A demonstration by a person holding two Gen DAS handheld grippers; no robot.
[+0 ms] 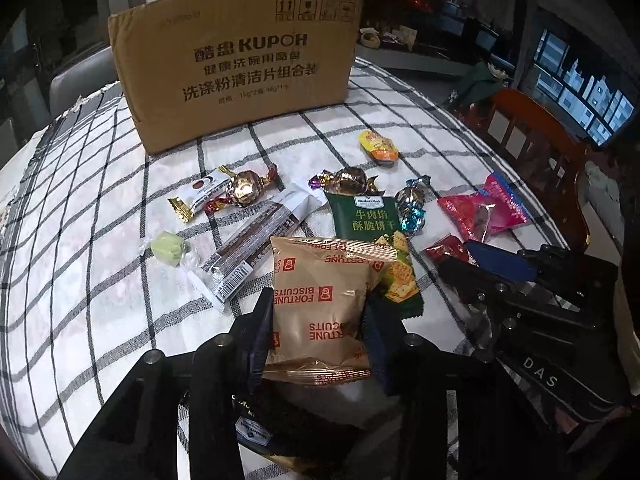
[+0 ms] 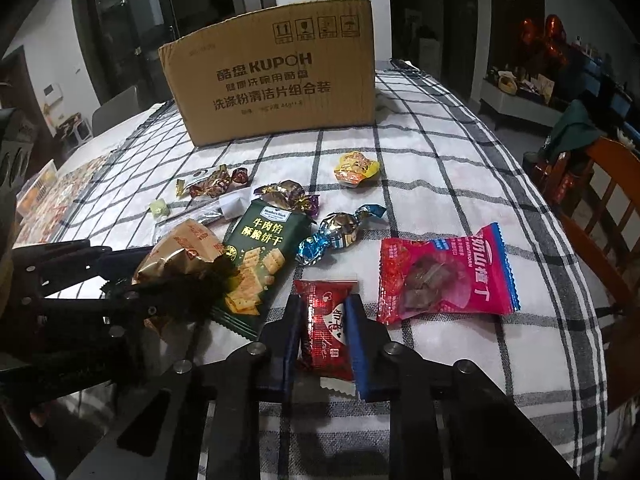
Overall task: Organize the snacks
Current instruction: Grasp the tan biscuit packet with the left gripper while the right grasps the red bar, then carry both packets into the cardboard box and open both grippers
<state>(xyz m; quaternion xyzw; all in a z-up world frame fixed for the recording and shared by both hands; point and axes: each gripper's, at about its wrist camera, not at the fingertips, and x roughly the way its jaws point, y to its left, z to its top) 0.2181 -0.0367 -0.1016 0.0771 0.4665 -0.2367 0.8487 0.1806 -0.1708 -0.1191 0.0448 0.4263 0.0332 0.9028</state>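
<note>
Two tongs, both clenched: left gripper point(image 1: 318, 316) grasps a tan Fortune Biscuits pack point(image 1: 320, 304), crinkled, lifted above the checked tablecloth point(image 1: 100, 200); right gripper point(image 2: 323, 332) pinches a small red candy packet point(image 2: 326, 320) at cloth level. Cardboard box point(image 2: 272, 76) stands behind; contents hidden.

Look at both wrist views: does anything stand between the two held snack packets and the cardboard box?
Loose snacks do. Beyond the Fortune Biscuits packet in the left gripper lie the green cracker pack and wrapped candies. Ahead of the right gripper with its red packet lies a blue-wrapped candy. Lifted over them, nothing visible blocks the cardboard box.
</note>
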